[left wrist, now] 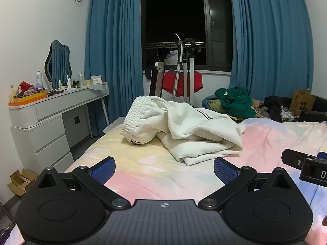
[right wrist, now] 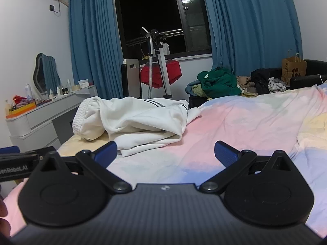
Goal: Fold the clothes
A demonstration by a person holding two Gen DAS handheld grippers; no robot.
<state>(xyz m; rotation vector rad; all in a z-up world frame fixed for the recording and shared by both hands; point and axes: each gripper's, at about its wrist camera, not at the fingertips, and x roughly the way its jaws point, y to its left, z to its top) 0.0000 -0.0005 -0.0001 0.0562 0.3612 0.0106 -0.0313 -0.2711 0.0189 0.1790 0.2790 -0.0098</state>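
Lying bunched ahead of both sets of fingertips, white sweatpants (left wrist: 179, 130) rest on the pastel bedsheet (left wrist: 143, 169), waistband up left. Left gripper (left wrist: 164, 170) and right gripper (right wrist: 165, 153) spread wide, empty. Judged best: pinch waistband corners, not loose folds.

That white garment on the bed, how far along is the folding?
Nothing looks done: the crumpled white fleece garment lies heaped on the pastel bedsheet. Nothing is in hand; the left gripper and right gripper are open and empty, short of it. All the folding remains.
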